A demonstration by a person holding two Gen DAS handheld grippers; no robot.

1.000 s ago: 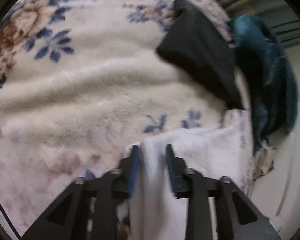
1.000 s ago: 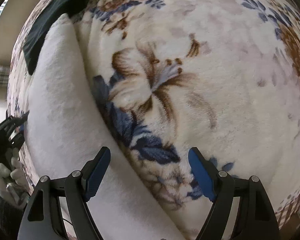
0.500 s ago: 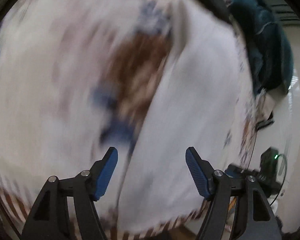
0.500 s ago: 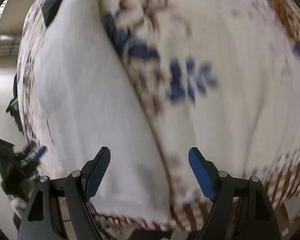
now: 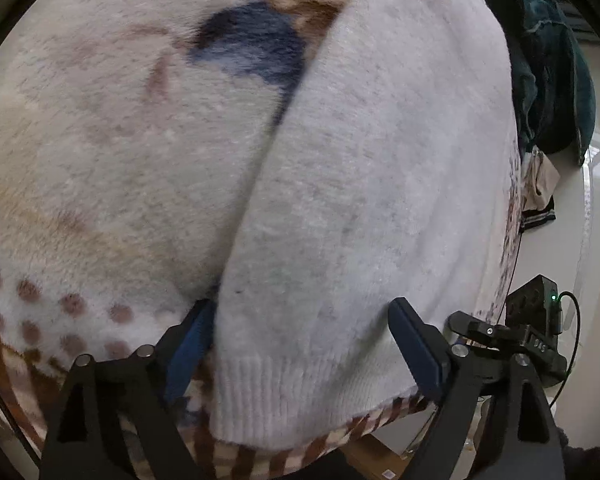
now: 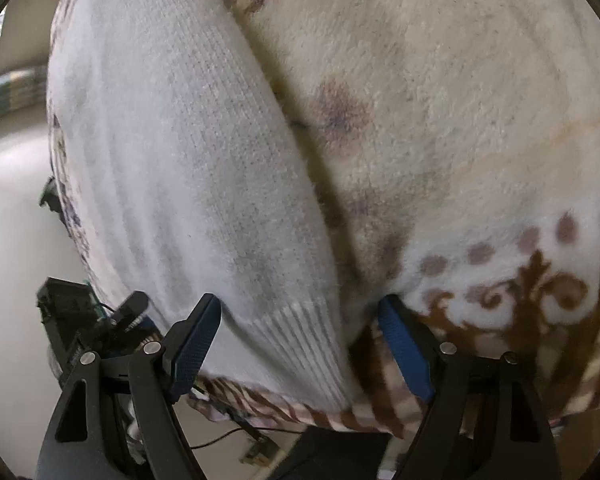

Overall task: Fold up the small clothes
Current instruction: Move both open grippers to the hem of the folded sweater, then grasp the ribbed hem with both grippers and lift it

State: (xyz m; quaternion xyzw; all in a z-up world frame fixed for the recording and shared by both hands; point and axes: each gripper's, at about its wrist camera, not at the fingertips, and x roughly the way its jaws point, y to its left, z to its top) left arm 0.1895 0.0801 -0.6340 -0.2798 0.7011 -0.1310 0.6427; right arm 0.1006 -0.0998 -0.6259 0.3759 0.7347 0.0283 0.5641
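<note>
A white knit sweater (image 5: pixel 372 184) lies folded lengthwise on the floral fleece blanket (image 5: pixel 100 152), its ribbed hem at the near edge. My left gripper (image 5: pixel 300 344) is open, its jaws straddling the hem's left corner, with the blue pads low against the fabric. In the right wrist view the same sweater (image 6: pixel 180 152) runs up the left side. My right gripper (image 6: pixel 300 336) is open, its jaws straddling the hem's right corner (image 6: pixel 312 352). Neither pair of jaws has closed on the cloth.
A dark teal garment (image 5: pixel 548 64) is heaped at the far right of the blanket. The blanket's striped border (image 6: pixel 380 412) hangs over the near edge. The other gripper shows at lower right (image 5: pixel 516 340) and lower left (image 6: pixel 88 320). Pale floor lies beyond.
Both grippers have moved from the far part of the sweater down to its near hem. The left gripper, shut on the white cloth one second ago, has let go and opened.
</note>
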